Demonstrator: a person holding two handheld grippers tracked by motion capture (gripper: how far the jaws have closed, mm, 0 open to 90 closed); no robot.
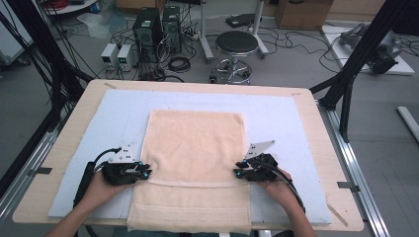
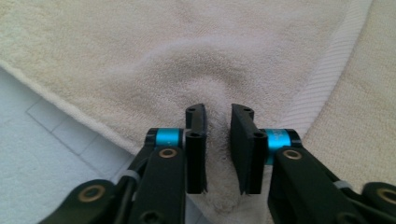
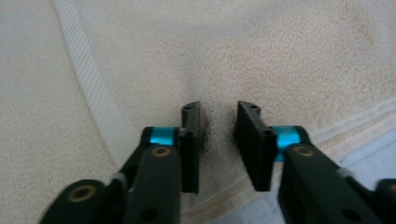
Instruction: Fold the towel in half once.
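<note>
A cream towel (image 1: 195, 148) lies flat on a pale blue mat (image 1: 276, 113), its near end hanging over the table's front edge. At the towel's left edge my left gripper (image 1: 147, 173) points inward; in the left gripper view (image 2: 218, 112) a raised ridge of towel (image 2: 140, 56) fills the gap between the pads. My right gripper (image 1: 237, 174) sits at the towel's right edge, mirrored. Its view (image 3: 218, 109) has the jaws narrow over puckered towel (image 3: 280, 56) just inside the hem. A woven band (image 2: 327, 79) (image 3: 88, 79) crosses the towel beside each gripper.
The mat covers most of a wooden table (image 1: 316, 128). Beyond the far edge stand a black stool (image 1: 237, 44) and computer towers (image 1: 148, 29) among cables. Black frame posts (image 1: 356, 59) flank the table. Bare mat (image 2: 37, 154) (image 3: 373, 144) lies outside each towel edge.
</note>
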